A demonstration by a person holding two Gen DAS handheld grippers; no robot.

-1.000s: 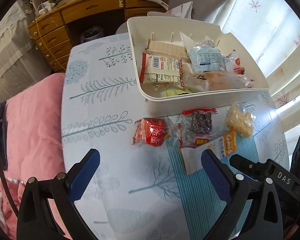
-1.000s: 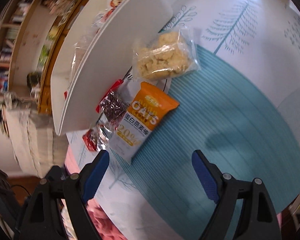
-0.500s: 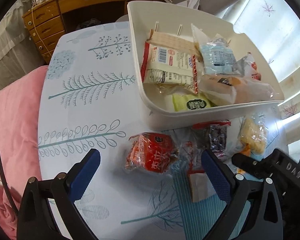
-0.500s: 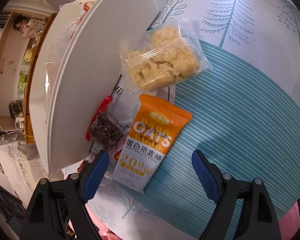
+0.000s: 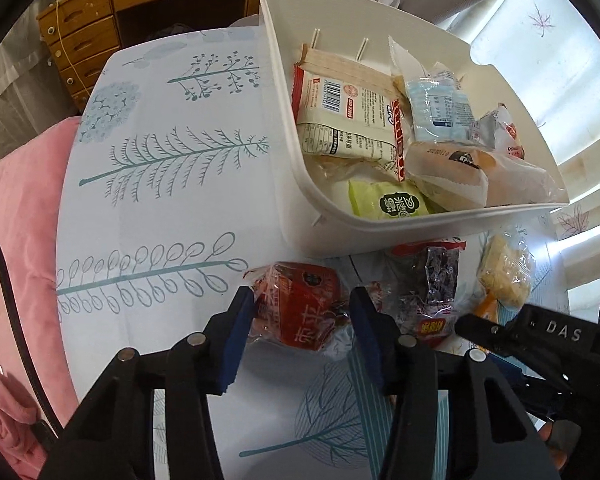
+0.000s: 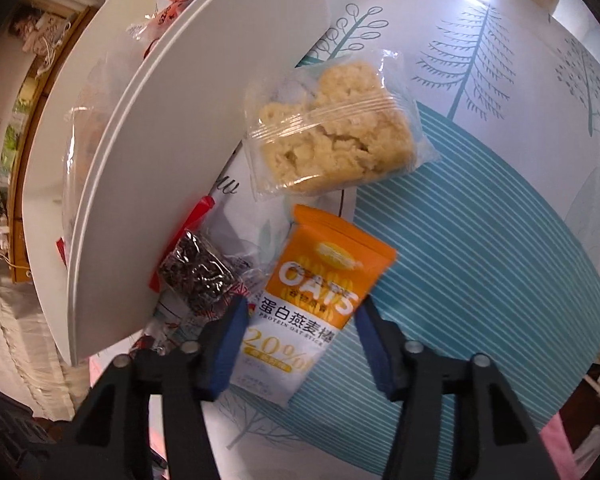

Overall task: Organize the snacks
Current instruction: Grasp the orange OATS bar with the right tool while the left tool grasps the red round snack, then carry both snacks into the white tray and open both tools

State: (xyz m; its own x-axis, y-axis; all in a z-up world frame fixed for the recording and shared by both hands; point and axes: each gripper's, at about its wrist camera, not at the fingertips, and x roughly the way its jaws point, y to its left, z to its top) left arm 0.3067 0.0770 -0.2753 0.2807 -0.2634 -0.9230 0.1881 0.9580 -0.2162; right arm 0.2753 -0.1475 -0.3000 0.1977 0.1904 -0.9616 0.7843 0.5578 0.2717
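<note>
A white bin (image 5: 332, 236) on the table holds several snack packets. In front of it lie a red snack packet (image 5: 300, 312), a dark snack packet (image 5: 440, 280), a yellow puffed-rice cake (image 6: 332, 144) and an orange-and-white OATS bar (image 6: 312, 300). My left gripper (image 5: 302, 320) has closed in around the red packet, both pads touching its wrapper. My right gripper (image 6: 302, 332) straddles the lower end of the OATS bar, its pads against the bar's edges. The right gripper body also shows in the left wrist view (image 5: 540, 336).
The table carries a pale cloth (image 5: 172, 184) printed with trees and a teal striped circle. A pink blanket (image 5: 16, 208) lies off the left edge. A wooden desk with drawers (image 5: 100, 36) stands behind. The bin wall (image 6: 172, 160) is close on the right gripper's left.
Both grippers moved forward and closed. The left jaws narrowed onto the red packet. The right jaws narrowed onto the OATS bar's lower end.
</note>
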